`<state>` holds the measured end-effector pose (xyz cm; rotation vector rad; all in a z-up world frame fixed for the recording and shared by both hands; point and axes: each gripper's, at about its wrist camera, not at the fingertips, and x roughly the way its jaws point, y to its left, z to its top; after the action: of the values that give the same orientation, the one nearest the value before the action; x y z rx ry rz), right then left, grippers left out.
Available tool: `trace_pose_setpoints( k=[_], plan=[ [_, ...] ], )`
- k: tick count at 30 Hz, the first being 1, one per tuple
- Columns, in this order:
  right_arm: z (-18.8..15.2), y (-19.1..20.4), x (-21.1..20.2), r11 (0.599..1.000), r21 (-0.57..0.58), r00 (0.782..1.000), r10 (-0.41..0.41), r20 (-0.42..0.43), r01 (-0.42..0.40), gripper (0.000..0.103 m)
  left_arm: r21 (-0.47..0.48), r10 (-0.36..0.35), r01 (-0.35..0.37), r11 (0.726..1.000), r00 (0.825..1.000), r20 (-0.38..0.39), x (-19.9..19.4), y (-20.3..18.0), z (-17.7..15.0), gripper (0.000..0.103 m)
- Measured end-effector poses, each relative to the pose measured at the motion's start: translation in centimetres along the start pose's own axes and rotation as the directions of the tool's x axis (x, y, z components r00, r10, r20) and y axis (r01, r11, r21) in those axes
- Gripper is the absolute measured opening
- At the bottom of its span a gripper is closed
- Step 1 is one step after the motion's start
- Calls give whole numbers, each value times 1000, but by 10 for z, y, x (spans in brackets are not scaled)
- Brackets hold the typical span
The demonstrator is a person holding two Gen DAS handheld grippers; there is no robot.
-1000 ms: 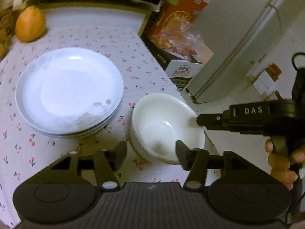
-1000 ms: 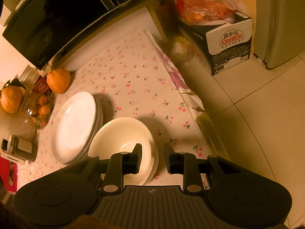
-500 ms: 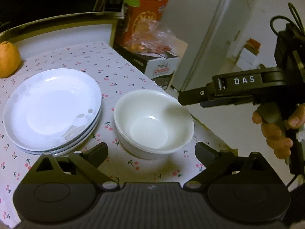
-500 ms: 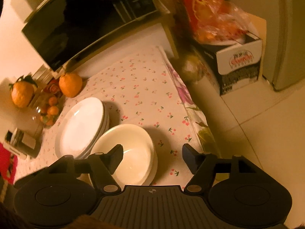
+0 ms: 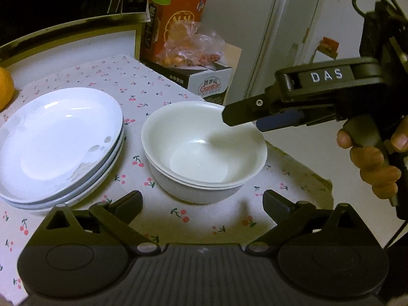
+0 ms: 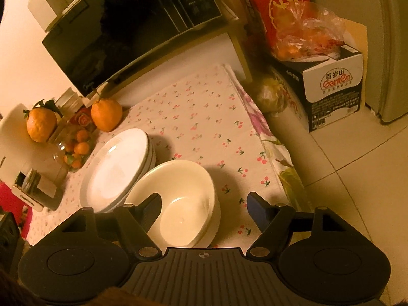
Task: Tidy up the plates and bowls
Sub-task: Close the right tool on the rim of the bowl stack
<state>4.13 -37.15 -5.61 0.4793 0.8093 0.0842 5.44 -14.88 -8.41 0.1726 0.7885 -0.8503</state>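
Two or more white bowls [image 5: 204, 150] sit nested on the cherry-print tablecloth [image 5: 142, 81], just right of a stack of white plates [image 5: 58, 142]. My left gripper [image 5: 202, 201] stands wide open at the near side of the bowls, holding nothing. My right gripper [image 5: 243, 121] comes in from the right above the far rim, a hand [image 5: 369, 158] on its grip. In the right wrist view the right gripper [image 6: 204, 205] is open, one finger [image 6: 150, 204] over the bowls [image 6: 183, 204] and the other outside the rim, neither touching. The plates [image 6: 117, 170] lie to the left.
A microwave [image 6: 122, 33] stands at the back of the table, with oranges [image 6: 105, 113] and a jar of small fruit [image 6: 76, 150] at the left. Past the table's right edge are a water carton [image 6: 331, 86], a bag of fruit [image 6: 306, 38] and tiled floor [image 6: 357, 165].
Both grippers have opened wide. The right one was closed at the bowl's rim and has let go. The left one has rolled and drawn back from the bowls.
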Motion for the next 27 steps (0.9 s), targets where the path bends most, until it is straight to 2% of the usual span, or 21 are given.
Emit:
trace_pose_setpoints(
  k=[9, 12, 15, 18, 20, 24, 27],
  plan=[
    [-1, 3, 14, 999, -11, 999, -41, -31, 40, 74, 13, 1, -1, 1000, 1000, -1, 12, -2, 4, 98],
    [-2, 4, 16, 999, -9, 998, -51, -34, 51, 70, 15, 3, -3, 1000, 1000, 1, 12, -2, 4, 97],
    [-3, 5, 19, 998, -11, 997, -60, -46, 60, 62, 17, -3, 3, 1000, 1000, 0, 13, -1, 3, 92],
    [-4, 8, 22, 997, -37, 996, -72, -55, 70, 46, 19, -2, 2, 1000, 1000, -2, 13, -1, 2, 88],
    [-6, 11, 23, 996, -58, 996, -67, -61, 63, 31, 24, 1, -1, 1000, 1000, -2, 13, -2, 2, 87],
    [-8, 20, 21, 989, -125, 995, -91, -45, 85, 26, 15, 7, -7, 1000, 1000, -10, 12, 0, 3, 82],
    [-8, 21, 19, 989, -127, 996, -86, -38, 80, 24, 12, 7, -7, 1000, 1000, -10, 9, 0, 4, 82]
  ],
)
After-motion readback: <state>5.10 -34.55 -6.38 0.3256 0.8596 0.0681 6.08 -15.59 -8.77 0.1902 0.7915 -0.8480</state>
